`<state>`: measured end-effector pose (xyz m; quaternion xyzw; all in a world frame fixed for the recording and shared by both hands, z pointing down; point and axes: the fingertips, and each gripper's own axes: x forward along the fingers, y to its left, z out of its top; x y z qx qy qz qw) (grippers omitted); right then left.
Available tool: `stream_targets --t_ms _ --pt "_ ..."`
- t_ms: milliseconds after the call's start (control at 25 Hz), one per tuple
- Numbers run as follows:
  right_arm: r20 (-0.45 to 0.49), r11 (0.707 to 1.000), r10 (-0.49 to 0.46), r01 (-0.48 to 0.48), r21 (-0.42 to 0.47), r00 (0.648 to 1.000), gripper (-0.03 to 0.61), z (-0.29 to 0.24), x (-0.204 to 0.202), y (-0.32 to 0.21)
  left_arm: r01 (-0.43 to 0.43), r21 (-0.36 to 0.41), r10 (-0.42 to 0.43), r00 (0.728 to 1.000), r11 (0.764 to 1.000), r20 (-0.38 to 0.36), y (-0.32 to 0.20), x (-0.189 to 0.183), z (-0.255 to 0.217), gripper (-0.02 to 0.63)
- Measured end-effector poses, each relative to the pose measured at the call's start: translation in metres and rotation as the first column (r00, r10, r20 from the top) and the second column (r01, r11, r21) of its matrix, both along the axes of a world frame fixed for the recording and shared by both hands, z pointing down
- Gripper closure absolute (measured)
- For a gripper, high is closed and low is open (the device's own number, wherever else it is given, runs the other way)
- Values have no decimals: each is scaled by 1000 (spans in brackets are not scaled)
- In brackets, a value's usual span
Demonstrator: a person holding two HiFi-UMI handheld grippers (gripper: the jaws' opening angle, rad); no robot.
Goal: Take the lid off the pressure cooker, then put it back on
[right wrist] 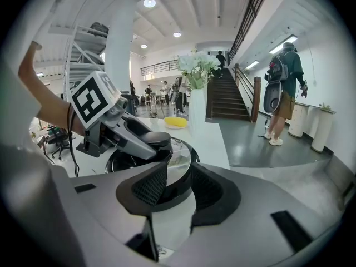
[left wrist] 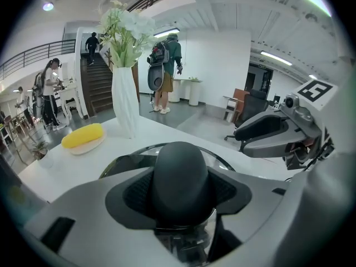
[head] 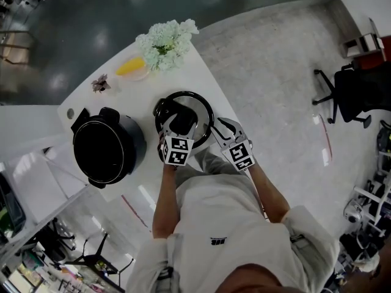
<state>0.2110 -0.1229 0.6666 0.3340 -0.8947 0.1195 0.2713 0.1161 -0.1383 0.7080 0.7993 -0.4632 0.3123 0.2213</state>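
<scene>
Firmly, the left gripper has its fingers clamped on the lid's black knob. The right gripper has its fingers narrowly apart, the lid's rim showing in the gap, gripping nothing. The lid lies flat on the table, just beside the open pot. Lifted by the knob alone, it could tilt and strike the pot's edge. The pot looks empty, and a vase holds white flowers.
</scene>
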Motion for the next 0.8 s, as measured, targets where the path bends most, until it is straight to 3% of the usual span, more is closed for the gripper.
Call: stream_targets --t_ms 480,680,800 --pt "-2 1000 23 -23 3 1000 440 -1 -4 3 2 34 -2 1000 999 -7 1 -1 3 321" --pt "1 999 32 -32 -8 1000 440 -4 -11 8 5 16 -5 1000 1000 -6 2 -5 1 259" --pt "2 999 50 -50 0 999 440 -9 -14 10 -17 15 17 1000 1000 -23 7 -5 -8 258"
